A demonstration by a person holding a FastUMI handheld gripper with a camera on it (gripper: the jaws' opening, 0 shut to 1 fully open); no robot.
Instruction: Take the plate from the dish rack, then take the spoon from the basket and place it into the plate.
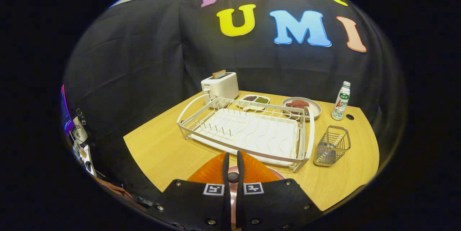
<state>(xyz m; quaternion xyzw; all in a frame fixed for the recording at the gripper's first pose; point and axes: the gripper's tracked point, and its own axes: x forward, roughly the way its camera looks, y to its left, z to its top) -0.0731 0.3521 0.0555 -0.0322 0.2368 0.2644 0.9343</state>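
Observation:
An orange plate point(209, 173) with a pink middle lies flat on the wooden table point(158, 152), just in front of the white dish rack point(303, 134), whose slots hold nothing. My gripper point(233, 155) hangs over the plate's middle with its fingers almost together. A small dark rounded piece point(233, 177), apparently part of the spoon, is pinched between them. The rest of the spoon is hidden by the fingers. The wire basket point(332, 146) stands to the right of the rack and looks to have nothing in it.
Behind the rack stand a white toaster point(220, 86) with a slice of bread, a small divided dish of beans point(255, 100) and a grey plate of meat point(301, 105). A bottle point(341, 101) stands at the far right. A person's hand point(115, 189) shows low at the left.

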